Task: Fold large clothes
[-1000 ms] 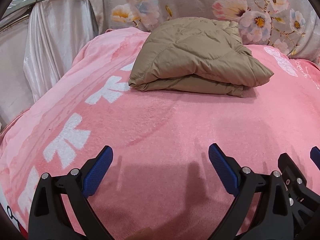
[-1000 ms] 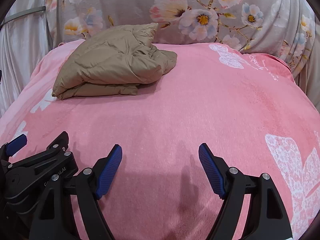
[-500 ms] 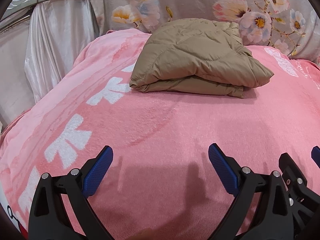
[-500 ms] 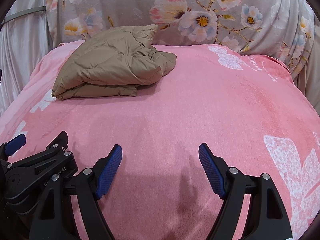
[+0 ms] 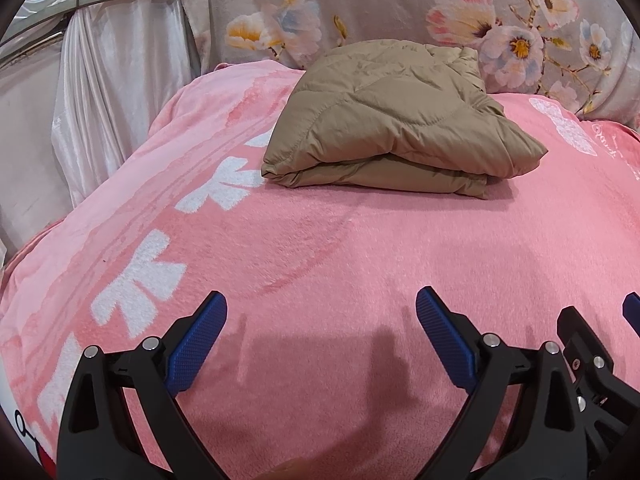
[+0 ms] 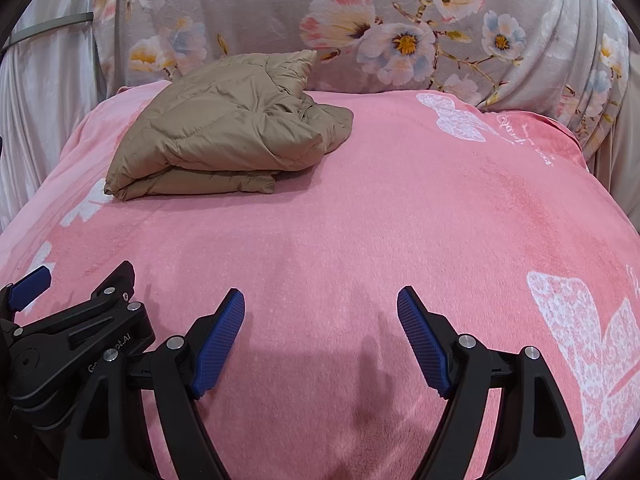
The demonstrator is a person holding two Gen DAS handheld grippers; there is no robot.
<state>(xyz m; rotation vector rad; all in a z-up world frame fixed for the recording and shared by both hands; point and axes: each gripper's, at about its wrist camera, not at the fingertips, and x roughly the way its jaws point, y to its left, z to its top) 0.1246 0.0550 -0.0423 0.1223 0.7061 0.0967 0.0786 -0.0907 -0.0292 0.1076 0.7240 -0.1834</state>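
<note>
tan jacket (image 5: 392, 120) lies folded at the bed's (image 5: 320, 248) far edge, apparently done; left gripper (image 5: 320, 336) and right gripper (image 6: 320, 336) hover wide, empty.

A bed draped in a pink blanket (image 5: 320, 248) printed with white bows and butterflies carries a single item: a tan quilted jacket (image 5: 392, 120), folded into a thick bundle. It lies at the far end, toward the left in the right wrist view, just before a floral cover (image 6: 280, 8).
</note>
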